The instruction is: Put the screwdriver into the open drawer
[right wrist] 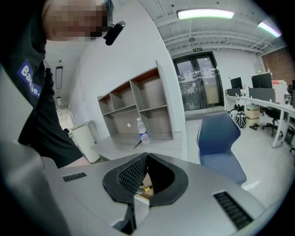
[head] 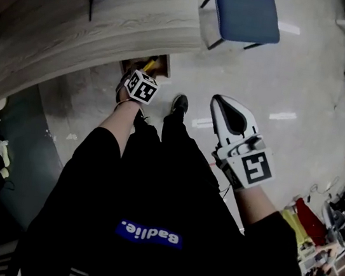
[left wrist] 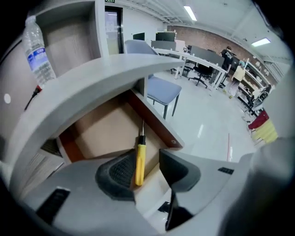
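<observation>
Since the screwdriver now lies in the open drawer, framed by my left gripper's parted, empty jaws, right gripper closed on nothing: lift left straight out, avoiding handle and desk edge.

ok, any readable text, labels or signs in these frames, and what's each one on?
"Badlie." in white on a blue patch on the person's black shirt; it shows upside down in the head view.
Blue label on the clear plastic water bottle: too blurred to read.
Green sign above the glass doors: too small to read.
</observation>
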A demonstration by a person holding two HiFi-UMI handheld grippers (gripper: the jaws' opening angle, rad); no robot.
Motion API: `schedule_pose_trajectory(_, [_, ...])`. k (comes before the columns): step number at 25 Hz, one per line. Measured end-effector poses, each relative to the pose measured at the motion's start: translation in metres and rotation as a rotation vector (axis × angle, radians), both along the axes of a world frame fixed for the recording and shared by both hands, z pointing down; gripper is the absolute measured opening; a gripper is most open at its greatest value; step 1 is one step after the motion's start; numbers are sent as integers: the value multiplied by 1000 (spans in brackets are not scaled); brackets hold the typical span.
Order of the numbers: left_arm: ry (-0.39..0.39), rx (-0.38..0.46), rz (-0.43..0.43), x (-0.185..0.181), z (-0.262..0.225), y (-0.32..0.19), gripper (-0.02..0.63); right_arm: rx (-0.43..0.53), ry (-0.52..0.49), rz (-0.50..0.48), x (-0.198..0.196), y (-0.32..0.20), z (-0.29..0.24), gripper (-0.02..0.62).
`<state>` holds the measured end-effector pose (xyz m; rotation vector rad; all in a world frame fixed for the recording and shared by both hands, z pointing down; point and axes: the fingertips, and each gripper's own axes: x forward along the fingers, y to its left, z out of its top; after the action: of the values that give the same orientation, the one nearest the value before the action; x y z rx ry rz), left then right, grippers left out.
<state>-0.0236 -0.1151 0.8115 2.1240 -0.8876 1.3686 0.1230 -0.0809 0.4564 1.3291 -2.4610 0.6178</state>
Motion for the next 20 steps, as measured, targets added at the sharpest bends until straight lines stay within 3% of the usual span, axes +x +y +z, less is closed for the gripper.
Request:
schedule_pose_trajectory(9, [144,93,-49,2,-79,22,136,61,-47,-5,-27,8,-40,29])
schedule_pose_trajectory(20, [336,201,-56,4,-219,28,104,132,-68,-52,-61,17,-80,29])
